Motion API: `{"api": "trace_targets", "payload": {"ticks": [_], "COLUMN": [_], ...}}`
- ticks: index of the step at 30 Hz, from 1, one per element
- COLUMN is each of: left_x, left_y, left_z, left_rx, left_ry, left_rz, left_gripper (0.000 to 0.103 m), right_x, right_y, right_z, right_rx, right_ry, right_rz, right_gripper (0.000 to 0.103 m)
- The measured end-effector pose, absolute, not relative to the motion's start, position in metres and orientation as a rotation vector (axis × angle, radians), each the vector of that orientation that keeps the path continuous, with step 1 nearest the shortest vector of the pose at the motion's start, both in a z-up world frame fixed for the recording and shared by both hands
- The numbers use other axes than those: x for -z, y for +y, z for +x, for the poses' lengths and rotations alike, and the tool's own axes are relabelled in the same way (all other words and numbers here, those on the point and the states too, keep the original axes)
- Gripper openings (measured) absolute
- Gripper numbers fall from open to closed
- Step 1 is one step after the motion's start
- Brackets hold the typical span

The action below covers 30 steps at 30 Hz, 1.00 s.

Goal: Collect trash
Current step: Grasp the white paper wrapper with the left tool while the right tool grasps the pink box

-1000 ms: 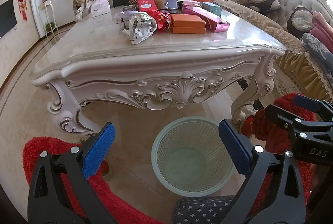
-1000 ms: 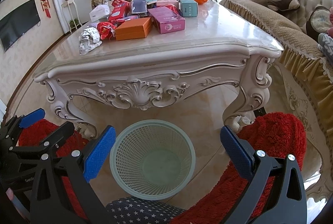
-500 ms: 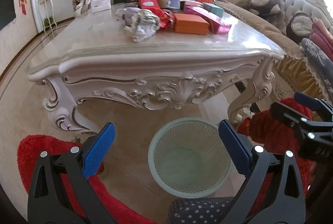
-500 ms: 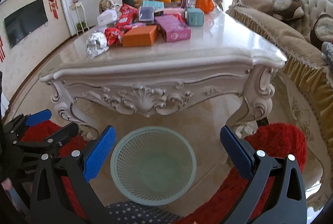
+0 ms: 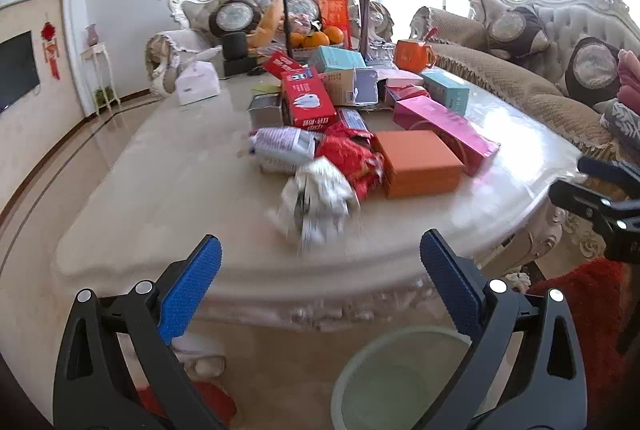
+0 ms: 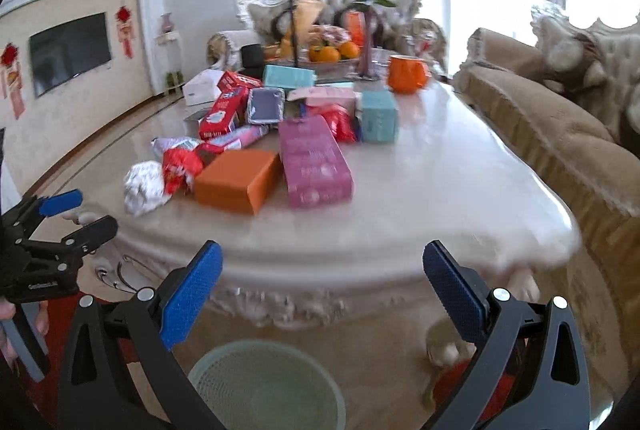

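A crumpled white wrapper [image 5: 316, 206] lies near the front of the marble table [image 5: 160, 190], with a crumpled red wrapper [image 5: 348, 158] behind it. The white wrapper [image 6: 144, 186] and red wrapper [image 6: 180, 166] also show in the right wrist view. A pale green mesh bin [image 5: 400, 378] stands on the floor below the table edge; it shows in the right wrist view too [image 6: 264, 386]. My left gripper [image 5: 320, 286] is open and empty, just short of the table edge, facing the white wrapper. My right gripper [image 6: 320, 290] is open and empty, beside it to the right.
An orange box [image 5: 416, 162], a pink box [image 5: 444, 130], a red box [image 5: 308, 102], teal boxes [image 5: 444, 90], an orange mug [image 6: 406, 74], a fruit bowl [image 6: 332, 54] and a rose vase [image 5: 370, 10] crowd the table. Sofas [image 6: 560, 134] line the right. Red rug [image 5: 580, 310] lies on the floor.
Both grippers have risen and tilted up from facing the bin on the floor to facing the tabletop. Both stayed open.
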<state>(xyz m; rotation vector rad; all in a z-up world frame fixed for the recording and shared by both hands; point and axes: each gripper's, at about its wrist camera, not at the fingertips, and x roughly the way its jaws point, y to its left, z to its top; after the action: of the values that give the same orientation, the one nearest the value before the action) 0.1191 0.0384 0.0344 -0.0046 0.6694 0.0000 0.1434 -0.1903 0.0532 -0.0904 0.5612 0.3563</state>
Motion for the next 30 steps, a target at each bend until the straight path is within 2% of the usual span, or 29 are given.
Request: {"api": "trace_targets", "payload": {"ticks": [8,14,19,20,21,22,23,30], "left_x": [-0.022,-0.026,-0.027,-0.026,-0.026,-0.024,-0.022,-0.028], "left_y": [0.046,0.052,0.054,0.054,0.053,0.053,0.053,0.067], "left_z": [0.166,0.175,0.181,0.183,0.183,0.185,0.186,0.178], "left_rx": [0.001,-0.008,0.016,0.027,0.037,0.062,0.076,0.120], "left_ry": [0.670,0.652,0.657,0.666,0.673,0.692,0.707,0.698], "left_rz": [0.027,0.050,0.054,0.063,0.067,0.061,0.051,-0.054], "left_gripper": [0.097,0.097,0.095,0.086,0.072,0.061,0.041,0.038], "right_x": [-0.049,-0.039,-0.033,-0.032,-0.031,-0.029,-0.029,-0.036], "right_y": [-0.170,-0.164,-0.159,-0.158,-0.156,-0.154,-0.152,-0.168], "right_z": [0.220,0.242,0.255,0.256,0.256,0.256,0.254,0.244], "right_rx": [-0.451,-0.471,-0.512,-0.519,-0.524,-0.539,-0.569,-0.573], "right_ry": [0.625,0.667,0.719,0.731,0.738,0.744,0.754,0.765], "right_rz": [-0.194,-0.231,-0.246,-0.248,-0.252,-0.254,-0.239,-0.114], "right_gripper": [0.096,0.096,0.078,0.076,0.072,0.063,0.056,0.056]}}
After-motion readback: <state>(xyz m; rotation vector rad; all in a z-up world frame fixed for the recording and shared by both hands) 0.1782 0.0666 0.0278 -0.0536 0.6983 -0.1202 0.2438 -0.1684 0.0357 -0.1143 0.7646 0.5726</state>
